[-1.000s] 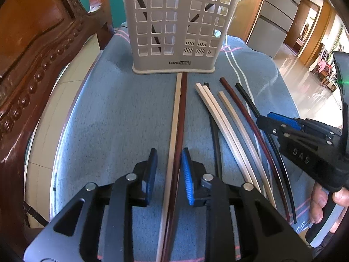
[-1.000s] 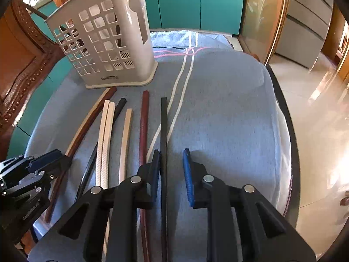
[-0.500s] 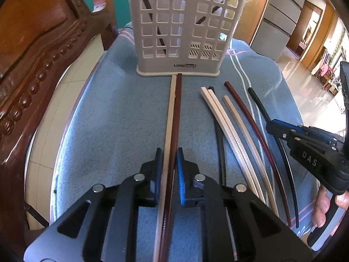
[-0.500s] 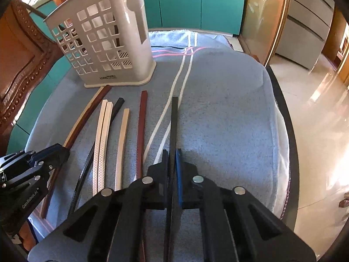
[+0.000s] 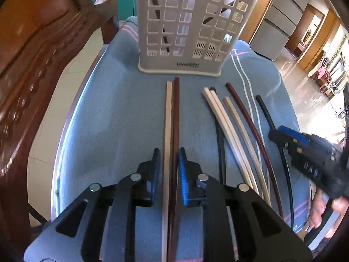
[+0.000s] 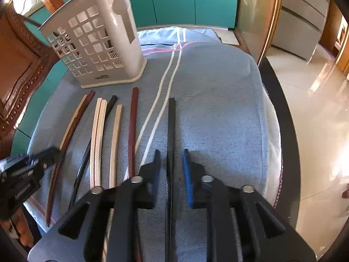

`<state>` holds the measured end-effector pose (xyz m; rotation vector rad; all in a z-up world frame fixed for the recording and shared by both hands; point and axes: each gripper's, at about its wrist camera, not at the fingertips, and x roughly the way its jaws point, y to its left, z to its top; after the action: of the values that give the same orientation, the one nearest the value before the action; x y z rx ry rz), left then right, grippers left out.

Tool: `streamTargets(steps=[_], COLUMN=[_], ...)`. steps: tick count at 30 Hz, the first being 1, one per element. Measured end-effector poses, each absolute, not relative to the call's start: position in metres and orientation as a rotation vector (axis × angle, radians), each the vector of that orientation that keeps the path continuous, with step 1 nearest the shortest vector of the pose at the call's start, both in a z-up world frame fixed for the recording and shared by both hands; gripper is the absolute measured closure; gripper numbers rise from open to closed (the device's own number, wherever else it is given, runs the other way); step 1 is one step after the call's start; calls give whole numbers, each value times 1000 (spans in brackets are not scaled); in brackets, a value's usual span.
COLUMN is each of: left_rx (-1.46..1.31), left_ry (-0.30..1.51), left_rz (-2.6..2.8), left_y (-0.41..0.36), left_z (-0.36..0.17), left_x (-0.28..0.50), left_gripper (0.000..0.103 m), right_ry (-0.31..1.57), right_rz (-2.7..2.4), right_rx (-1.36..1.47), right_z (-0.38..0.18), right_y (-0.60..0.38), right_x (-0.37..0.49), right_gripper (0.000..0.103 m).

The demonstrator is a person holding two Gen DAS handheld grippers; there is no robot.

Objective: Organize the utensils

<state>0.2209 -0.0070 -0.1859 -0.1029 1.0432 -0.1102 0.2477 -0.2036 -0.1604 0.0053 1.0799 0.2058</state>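
A white slotted utensil basket stands at the far end of the blue towel. A beige chopstick and a brown chopstick lie side by side on the towel, pointing at the basket. My left gripper straddles them, its jaws slightly apart with a thin gap beside the beige one. A black chopstick lies flat between the open fingers of my right gripper, touching neither pad.
Between the two grippers lie two white patterned chopsticks, a black one, a beige one and a brown one. A carved wooden chair stands to the left. The table's dark rim curves on the right.
Both grippers closed on their chopsticks half a second ago. The right one has since opened off the black chopstick, and the left jaws have eased apart. The chopsticks stay on the towel.
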Motion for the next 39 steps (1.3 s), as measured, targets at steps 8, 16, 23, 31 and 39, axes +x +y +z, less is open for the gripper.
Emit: streamTargets(steps=[8, 16, 23, 31, 39], left_rx=[-139, -115, -30, 14, -55], left_ry=[1017, 1057, 1067, 1063, 1038], left_rz=[-87, -105, -63, -35, -55], left_y=[11, 2, -8, -24, -15], left_z=[-173, -188, -193, -192, -186], left_x=[249, 253, 260, 267, 256], left_gripper=[85, 85, 77, 82, 96], right_ry=[1073, 1068, 1058, 1039, 1025], right_rz=[194, 193, 182, 175, 231], right_rx=[-22, -35, -72, -107, -66], right_z=[-163, -164, -164, -165, -154], right_y=[-200, -197, -189, -178, -177], right_x=[251, 256, 255, 261, 259], right_gripper=[76, 72, 67, 79, 96])
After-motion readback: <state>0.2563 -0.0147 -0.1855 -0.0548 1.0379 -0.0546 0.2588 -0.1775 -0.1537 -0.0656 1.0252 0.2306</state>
